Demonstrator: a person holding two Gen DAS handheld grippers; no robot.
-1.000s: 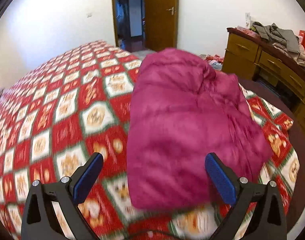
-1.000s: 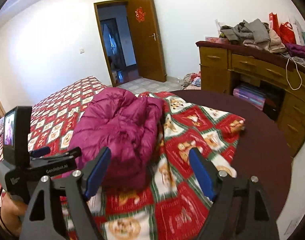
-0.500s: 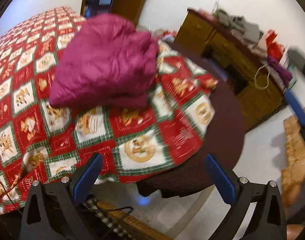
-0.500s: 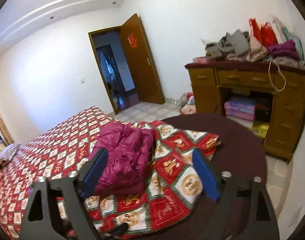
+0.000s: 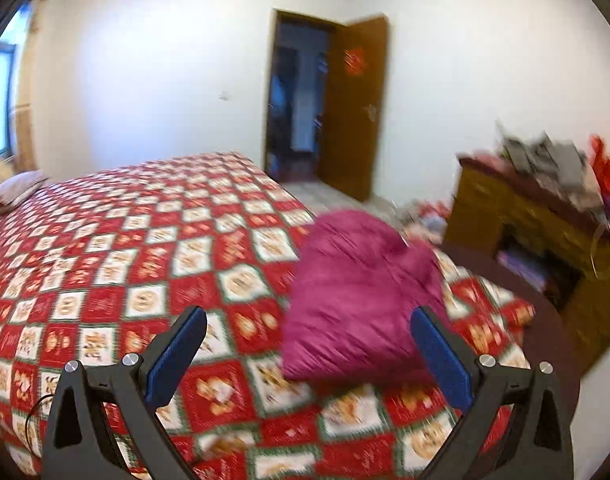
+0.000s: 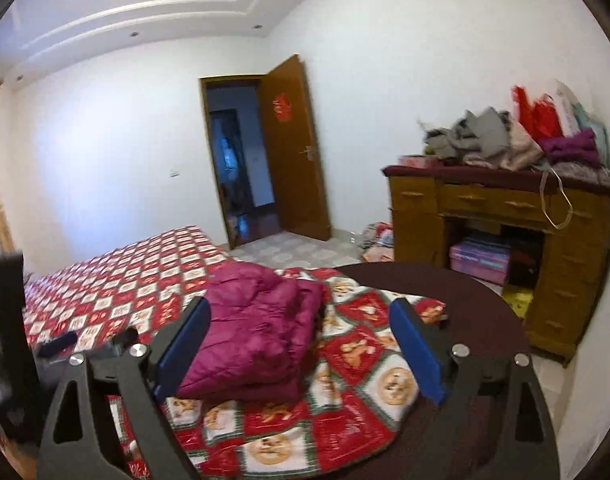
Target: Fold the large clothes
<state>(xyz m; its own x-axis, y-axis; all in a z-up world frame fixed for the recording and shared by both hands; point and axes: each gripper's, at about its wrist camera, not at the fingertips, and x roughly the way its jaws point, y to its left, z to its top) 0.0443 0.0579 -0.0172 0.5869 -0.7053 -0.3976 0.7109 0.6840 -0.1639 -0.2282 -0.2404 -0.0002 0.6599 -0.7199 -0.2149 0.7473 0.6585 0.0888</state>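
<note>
The left gripper point(image 5: 307, 354) holds its blue-padded fingers point(image 5: 177, 354) spread wide with nothing between them, poised in the air above the near part of the bed and apart from the cloth. The right gripper point(image 6: 301, 350) likewise stands with its jaws wide apart and empty; they have just been opening further, and no fabric lies between the pads point(image 6: 417, 354). Beyond both pairs of fingers lies the folded magenta padded jacket point(image 5: 363, 300), a puffy, stacked bundle resting on the red, white and green checked quilt point(image 5: 145, 264) near the foot corner of the bed; in the right wrist view the jacket point(image 6: 257, 330) shows two layers, one upon the other, with its nearer edge just behind the left pad. The quilt point(image 6: 345, 420) drapes over a dark brown rounded surface point(image 6: 481, 320) at the bed's corner. At the left edge of the right wrist view, the dark body of the other handheld device point(image 6: 9, 340) is partly seen, blurred. Farther off stand a wooden desk point(image 6: 501, 208) piled with grey, purple and red clothes and bags point(image 6: 517, 136), a pink box point(image 6: 479, 260) in its knee space, and an open brown door point(image 6: 295, 148) with a red ornament in the white wall.
</note>
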